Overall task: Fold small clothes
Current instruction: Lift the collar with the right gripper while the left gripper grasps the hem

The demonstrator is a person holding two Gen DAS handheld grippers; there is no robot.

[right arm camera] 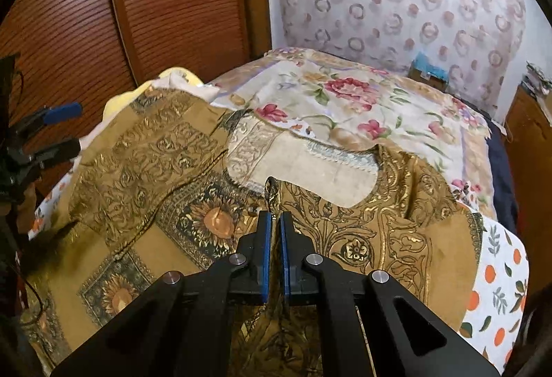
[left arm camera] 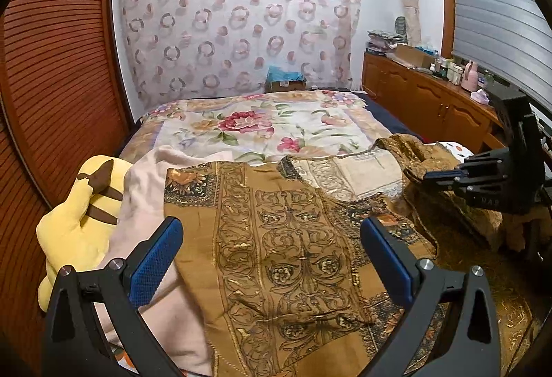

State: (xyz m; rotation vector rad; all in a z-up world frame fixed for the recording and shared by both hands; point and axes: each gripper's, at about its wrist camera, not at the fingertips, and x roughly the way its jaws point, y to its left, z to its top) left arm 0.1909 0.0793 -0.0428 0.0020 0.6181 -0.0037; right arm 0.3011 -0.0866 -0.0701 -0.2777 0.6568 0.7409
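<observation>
While the right hand-held gripper (right arm camera: 275, 221) clamps the brown garment's (right arm camera: 179, 149) edge for folding, the left hand-held gripper (left arm camera: 272, 239) stands apart above that garment.

No lettering can be read with any certainty in either view. Faint raised characters stand on the black body of the right gripper (left arm camera: 445, 177) as seen from the left wrist, too blurred to make out.
</observation>
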